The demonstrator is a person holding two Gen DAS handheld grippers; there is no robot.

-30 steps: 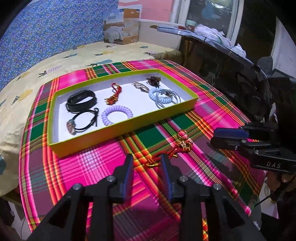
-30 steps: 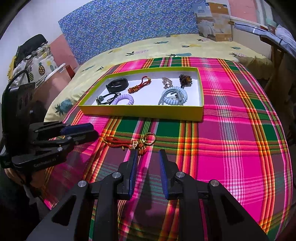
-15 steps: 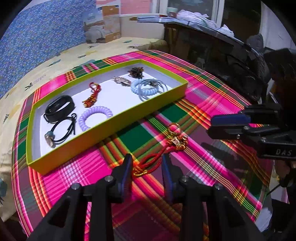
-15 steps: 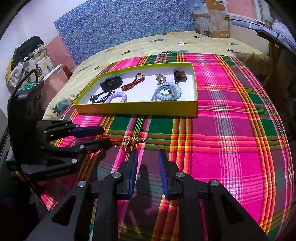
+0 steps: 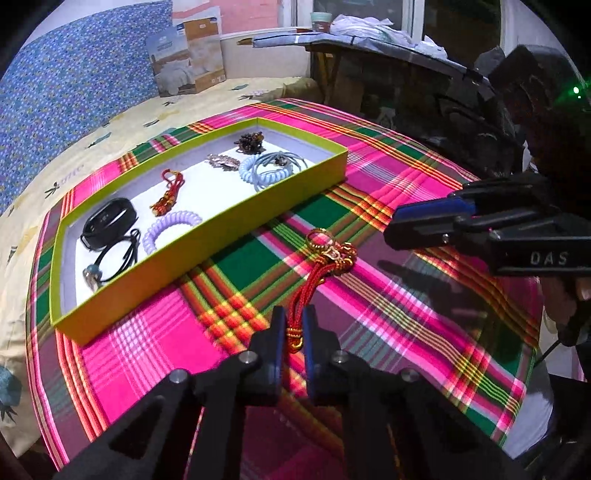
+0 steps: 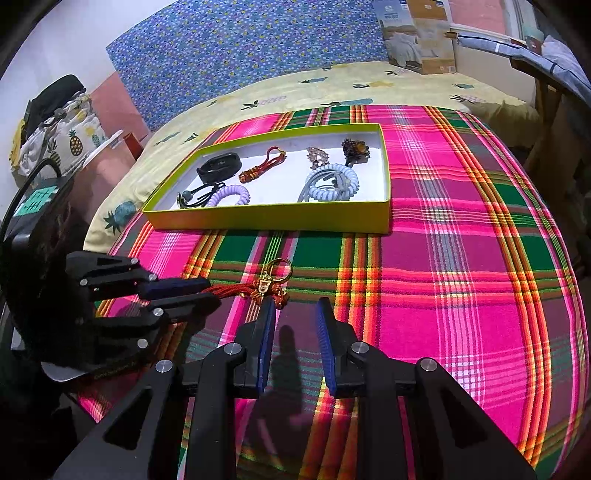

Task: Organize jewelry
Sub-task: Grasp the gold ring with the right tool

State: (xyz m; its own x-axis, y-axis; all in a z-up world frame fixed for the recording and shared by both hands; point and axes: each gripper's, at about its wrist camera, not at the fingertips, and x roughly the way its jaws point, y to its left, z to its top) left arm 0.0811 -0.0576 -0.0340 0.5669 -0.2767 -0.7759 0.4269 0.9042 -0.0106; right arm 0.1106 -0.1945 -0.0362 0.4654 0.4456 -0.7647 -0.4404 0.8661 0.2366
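Observation:
A red cord charm with a gold ring [image 5: 327,254] lies on the plaid cloth in front of the green-rimmed tray [image 5: 207,236]. My left gripper [image 5: 294,328] is shut on the cord's near end; in the right wrist view it [image 6: 201,291] grips the cord [image 6: 258,286] from the left. My right gripper [image 6: 295,325] is open and empty, just behind the charm; it also shows in the left wrist view [image 5: 424,221]. The tray [image 6: 269,218] holds a black band [image 5: 107,221], a purple coil tie [image 5: 168,227], a red cord [image 5: 168,195], a blue coil tie [image 5: 258,171] and small brooches.
The plaid cloth [image 6: 461,258] covers a round table that drops off at the near and right edges. A yellow bedspread [image 6: 332,85] and a cardboard box [image 6: 417,33] lie beyond the tray. A dark cluttered table [image 5: 424,92] stands at the far right.
My left gripper moved forward and closed on the near end of the red cord. The right gripper stayed open and edged closer to the charm.

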